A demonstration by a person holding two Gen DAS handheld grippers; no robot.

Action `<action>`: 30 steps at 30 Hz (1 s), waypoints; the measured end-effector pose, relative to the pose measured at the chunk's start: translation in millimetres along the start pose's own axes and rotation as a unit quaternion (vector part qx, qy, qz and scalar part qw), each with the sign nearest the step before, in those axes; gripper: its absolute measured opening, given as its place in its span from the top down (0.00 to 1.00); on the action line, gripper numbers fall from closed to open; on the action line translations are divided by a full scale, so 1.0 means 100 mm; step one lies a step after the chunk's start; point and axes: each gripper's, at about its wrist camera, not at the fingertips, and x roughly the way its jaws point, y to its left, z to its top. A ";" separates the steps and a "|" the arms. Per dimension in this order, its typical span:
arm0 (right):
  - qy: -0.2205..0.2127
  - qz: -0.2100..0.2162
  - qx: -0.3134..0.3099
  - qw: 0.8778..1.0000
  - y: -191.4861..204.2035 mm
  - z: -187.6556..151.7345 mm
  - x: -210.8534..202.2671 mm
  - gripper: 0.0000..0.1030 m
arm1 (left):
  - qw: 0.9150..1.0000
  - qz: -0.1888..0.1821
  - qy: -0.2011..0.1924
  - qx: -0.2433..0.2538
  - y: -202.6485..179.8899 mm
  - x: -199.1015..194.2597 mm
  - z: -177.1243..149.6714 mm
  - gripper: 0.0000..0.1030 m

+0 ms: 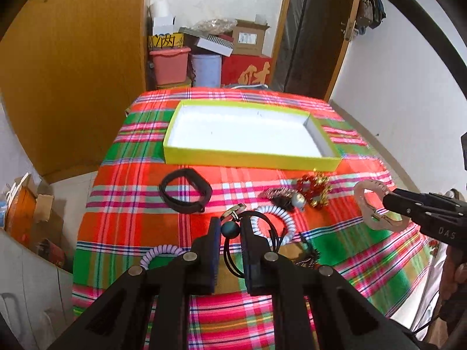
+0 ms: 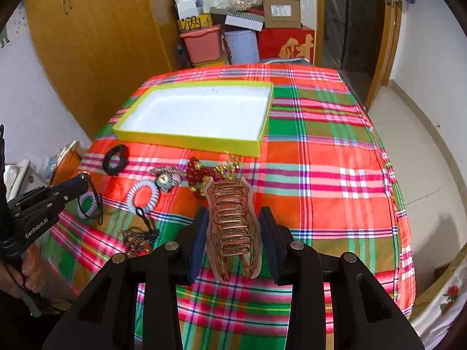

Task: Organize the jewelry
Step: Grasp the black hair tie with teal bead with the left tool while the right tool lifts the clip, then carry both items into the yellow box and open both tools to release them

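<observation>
- Jewelry lying scattered on the plaid tablecloth [image 2: 335, 145], in front of the yellow-walled box [image 2: 186, 139] with its white floor.
- Right gripper [image 2: 233, 233] closing its pads on a translucent amber hair claw [image 2: 232, 221], holding it lifted above the cloth; same claw showing in the left wrist view [image 1: 376, 204], pinched at the fingertips.
- Left gripper [image 1: 229, 230] narrowing around a small teal bead [image 1: 228, 228] with a black cord [image 1: 233, 259] looping down from it; hard telling whether the pads are actually pressing the bead.
- Gold-rimmed charm [image 1: 233, 211] sitting just past the left fingertips, apparently tied to the same cord.
- White spiral hair tie [image 1: 277, 218] lying just right of the left gripper, with the cord crossing it.
- Lilac spiral hair tie [image 1: 159, 253] resting at the left gripper's near left side.
- Dark chain [image 2: 137, 237] bunching on the cloth near the table's front edge.
- Small watch pendant [image 2: 163, 180] lying beside the white coil, next to a silvery beaded piece [image 2: 166, 170].
- Red bead bracelet with gold ornaments [image 2: 201, 175] sitting just beyond the claw's tip, near the box's front wall.
- Black band [image 1: 185, 194] lying farther left, apart from the rest, in front of the box.
- Standing beyond the table: wooden wardrobe [image 1: 73, 73], pink bin [image 1: 170, 64] and stacked cartons [image 1: 251, 38].
</observation>
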 end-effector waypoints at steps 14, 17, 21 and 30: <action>-0.035 0.013 -0.023 0.999 0.15 0.41 -0.01 0.65 | 1.000 -0.008 -0.021 -0.004 0.06 -0.04 0.38 0.87; -0.038 0.013 -0.023 0.999 0.16 0.53 0.07 0.65 | 1.000 -0.007 -0.024 -0.003 0.09 0.01 0.49 0.87; -0.041 0.011 -0.022 0.999 0.15 0.70 0.20 0.65 | 1.000 -0.004 -0.026 -0.001 0.15 0.14 0.67 0.87; -0.035 -0.005 -0.018 0.999 0.07 1.02 0.61 0.65 | 1.000 0.006 -0.011 -0.005 0.36 0.68 1.03 0.87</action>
